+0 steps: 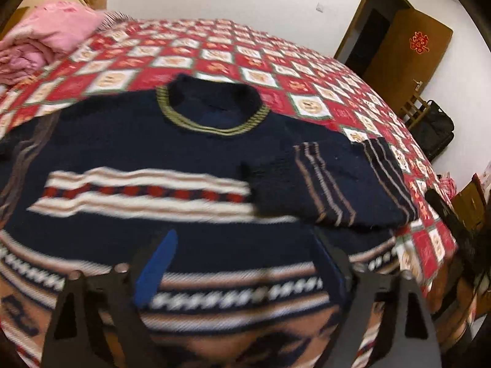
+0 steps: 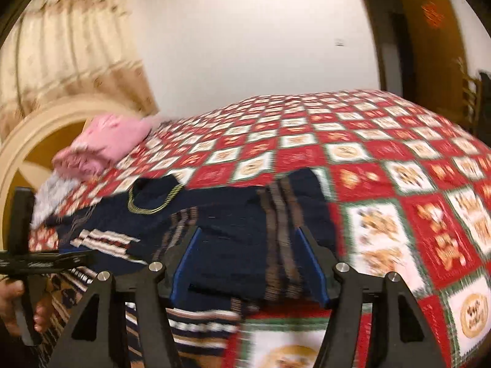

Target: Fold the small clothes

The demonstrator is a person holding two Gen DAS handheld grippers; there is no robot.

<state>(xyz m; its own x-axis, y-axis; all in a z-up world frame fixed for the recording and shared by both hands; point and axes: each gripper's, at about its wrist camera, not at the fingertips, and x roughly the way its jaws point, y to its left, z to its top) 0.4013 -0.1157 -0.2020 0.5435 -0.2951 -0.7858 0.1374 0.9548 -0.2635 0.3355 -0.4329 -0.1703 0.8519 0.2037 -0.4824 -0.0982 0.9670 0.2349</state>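
Note:
A small navy knit sweater (image 1: 190, 153) with an olive-striped collar (image 1: 211, 122) and white, red and tan bands lies flat, front up, on the bed. One sleeve (image 1: 325, 184) is folded in across the chest. My left gripper (image 1: 245, 263) hovers open over the sweater's lower body with nothing between its fingers. In the right wrist view my right gripper (image 2: 250, 257) stands open just above the folded sleeve (image 2: 254, 239); its blue pads (image 2: 187, 260) do not press the cloth. At that view's left edge a hand (image 2: 12, 303) holds the left gripper's body.
A red, white and green checkered quilt (image 1: 276, 70) covers the bed. Folded pink bedding (image 1: 46, 40) lies at the head end by a cream headboard (image 2: 36, 132). A brown door (image 1: 408, 49), a wooden chair and a black bag (image 1: 435, 132) stand past the bed's far side.

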